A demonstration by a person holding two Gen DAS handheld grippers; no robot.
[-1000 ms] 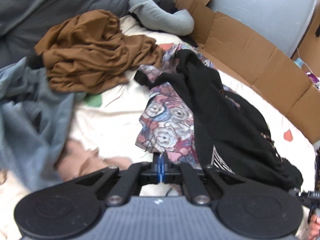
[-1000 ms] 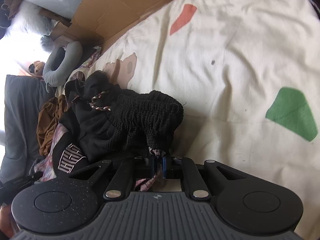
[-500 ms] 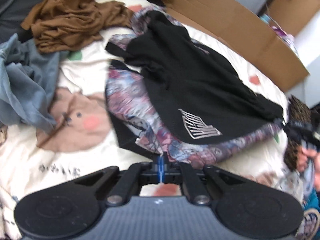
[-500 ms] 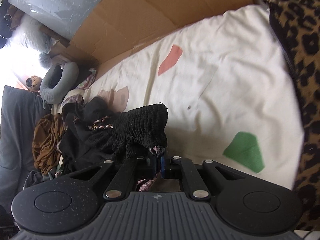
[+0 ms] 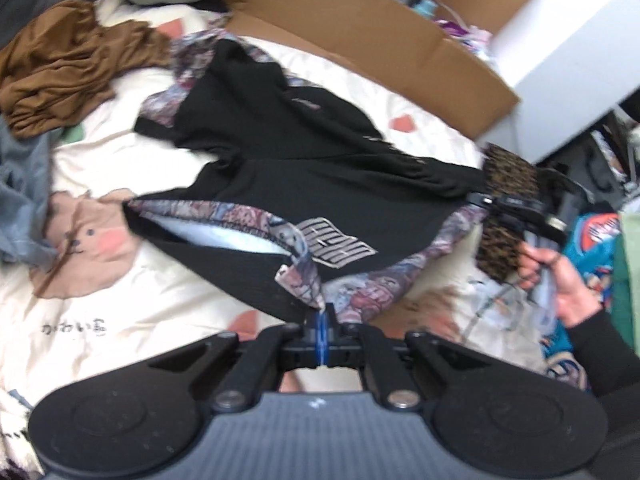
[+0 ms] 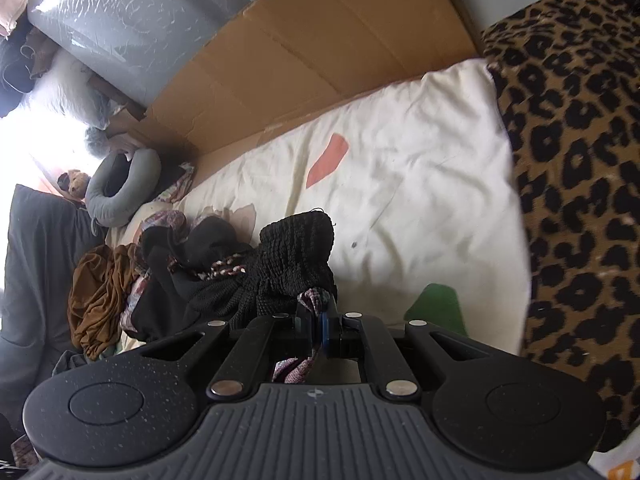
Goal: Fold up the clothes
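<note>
Clothing, a black garment [image 5: 320,184] with patterned lining, is hanging stretched above the bed [image 5: 120,312] because the left gripper [image 5: 321,320] and right gripper [image 6: 318,320] are each pinching a hem corner, spreading it for folding.

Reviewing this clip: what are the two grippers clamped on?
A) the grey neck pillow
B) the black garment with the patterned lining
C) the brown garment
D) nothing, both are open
B: the left gripper pinches the patterned hem of the black garment, and the right gripper pinches its other end, spreading it above the bedsheet.
</note>
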